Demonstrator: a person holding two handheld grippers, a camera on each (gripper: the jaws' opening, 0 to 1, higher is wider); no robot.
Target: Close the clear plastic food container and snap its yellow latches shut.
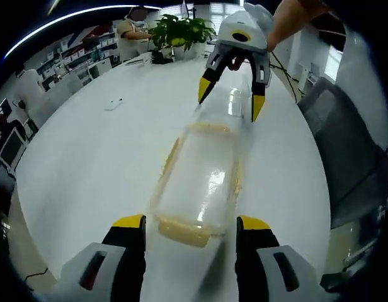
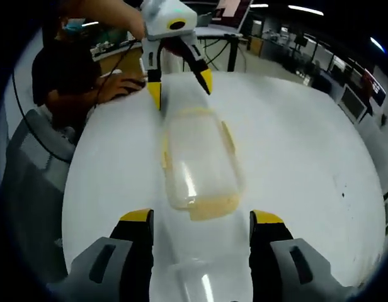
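Observation:
A clear plastic container with yellow latches on its rim lies lengthwise on the white table. My left gripper is open, its yellow-tipped jaws on either side of the container's near end. My right gripper is at the far end, also open. In the right gripper view the container lies ahead of my right gripper, with a yellow latch at its near end. A clear piece, seemingly the lid, lies between those jaws. My left gripper is open beyond.
Potted plants and a seated person are at the table's far end, and a small flat object lies on the table. A grey chair stands at the right. Another person sits with a hand on the table.

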